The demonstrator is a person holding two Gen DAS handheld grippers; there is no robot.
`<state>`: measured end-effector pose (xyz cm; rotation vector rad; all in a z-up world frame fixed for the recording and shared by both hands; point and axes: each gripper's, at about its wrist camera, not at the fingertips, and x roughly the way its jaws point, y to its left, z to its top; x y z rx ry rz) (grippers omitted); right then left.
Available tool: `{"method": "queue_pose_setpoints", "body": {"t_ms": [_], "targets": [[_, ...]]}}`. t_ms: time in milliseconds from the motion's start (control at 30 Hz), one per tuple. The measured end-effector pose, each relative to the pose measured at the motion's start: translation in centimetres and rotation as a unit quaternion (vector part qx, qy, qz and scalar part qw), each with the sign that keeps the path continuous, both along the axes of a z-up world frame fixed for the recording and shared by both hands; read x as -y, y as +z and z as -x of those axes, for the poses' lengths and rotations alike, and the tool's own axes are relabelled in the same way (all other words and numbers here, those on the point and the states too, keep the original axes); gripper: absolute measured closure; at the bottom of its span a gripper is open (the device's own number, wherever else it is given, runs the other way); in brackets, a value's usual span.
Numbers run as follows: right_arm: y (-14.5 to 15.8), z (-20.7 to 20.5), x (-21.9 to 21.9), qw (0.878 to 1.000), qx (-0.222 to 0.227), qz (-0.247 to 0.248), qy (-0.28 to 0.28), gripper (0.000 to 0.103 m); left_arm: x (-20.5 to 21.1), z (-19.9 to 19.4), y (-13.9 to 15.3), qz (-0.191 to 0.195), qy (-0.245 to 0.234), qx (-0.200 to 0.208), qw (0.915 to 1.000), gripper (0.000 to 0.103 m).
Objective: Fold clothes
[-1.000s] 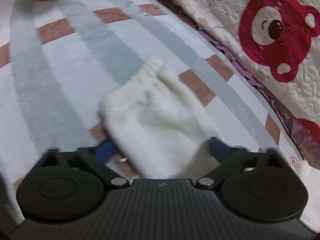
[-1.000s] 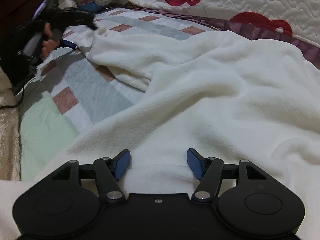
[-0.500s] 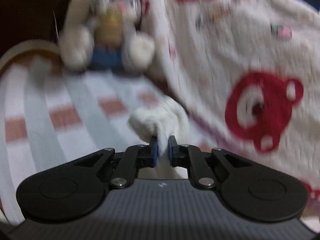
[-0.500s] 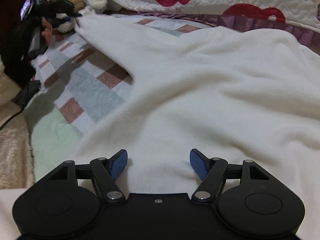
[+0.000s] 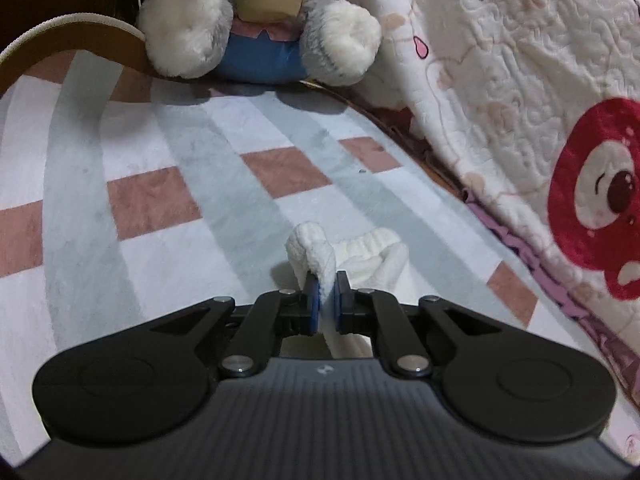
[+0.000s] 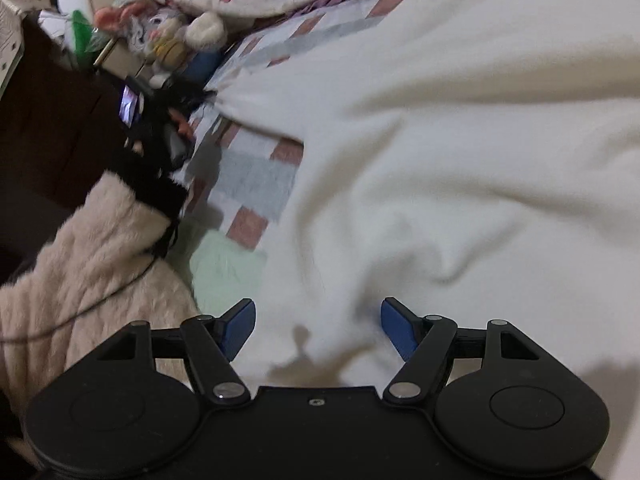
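A cream fleece garment (image 6: 440, 160) lies spread over the checked bedcover. Its sleeve stretches away to the left, where the cuff (image 5: 360, 248) is pinched in my left gripper (image 5: 325, 280), which is shut on it just above the bedcover. In the right wrist view that same left gripper (image 6: 168, 120) shows small and dark at the sleeve's far end. My right gripper (image 6: 318, 320) hovers open over the garment's body, with fleece below the blue pads but nothing pressed between them.
A plush toy (image 5: 256, 20) sits at the head of the checked bedcover (image 5: 160, 200). A quilt with red bear prints (image 5: 560, 160) rises along the right. A beige fuzzy sleeve (image 6: 92, 248) and a pale green cloth (image 6: 224, 268) lie near the bed's left edge.
My left gripper shut on the sleeve cuff and pulled it toward the plush toy, stretching the sleeve out. The right gripper rolled and stayed open over the garment.
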<state>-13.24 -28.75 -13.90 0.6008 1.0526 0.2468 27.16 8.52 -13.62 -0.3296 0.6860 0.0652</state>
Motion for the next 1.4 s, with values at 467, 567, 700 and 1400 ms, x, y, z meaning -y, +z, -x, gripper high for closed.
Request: {"method": "queue_pose_setpoints", "body": {"t_ms": [467,567,700,1400], "targets": [[5.7,2.7,-0.4,0.997,0.002,-0.018,0.079,0.092,-0.8,0.7,-0.3,-0.035,0.016,-0.012,0.9992,0.096],[3.3,3.2,-1.0,0.994,-0.040,-0.044,0.094,0.092,-0.6,0.6,-0.7,-0.050,0.021,-0.019,0.9984,0.096],[1.4,2.8,-0.3,0.989,-0.056,-0.099,0.095,0.092,-0.6,0.7,-0.5,-0.053,0.031,-0.032,0.9976,0.091],[9.7,-4.3,18.3,0.917,0.086,0.378,-0.092,0.030,27.4,14.8,3.9,-0.037,-0.478,-0.020,0.8773,0.035]]}}
